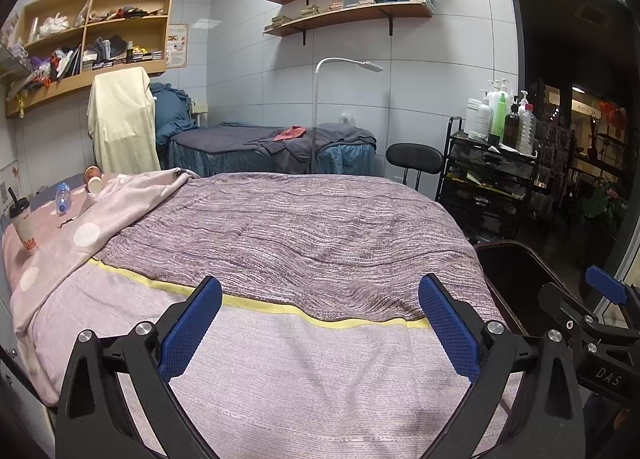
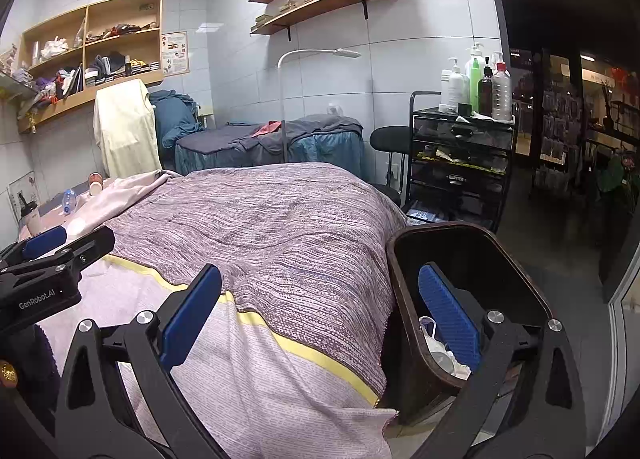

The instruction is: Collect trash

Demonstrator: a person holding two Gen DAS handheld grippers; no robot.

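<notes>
Beside bed (image 2: pixel 280 227) edge, bin (image 2: pixel 404 323)

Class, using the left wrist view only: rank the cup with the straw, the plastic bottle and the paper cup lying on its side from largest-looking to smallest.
1. Cup with the straw
2. Plastic bottle
3. Paper cup

The straw cup sits nearest the camera, so its lead may be partly nearness; the other two look close in size.

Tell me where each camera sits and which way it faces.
Left wrist: on the left gripper, facing across the bed; right gripper shows at right.
Right wrist: on the right gripper, over the bed edge and bin; left gripper shows at left.
Shared: bed, shelves, cart.
</notes>
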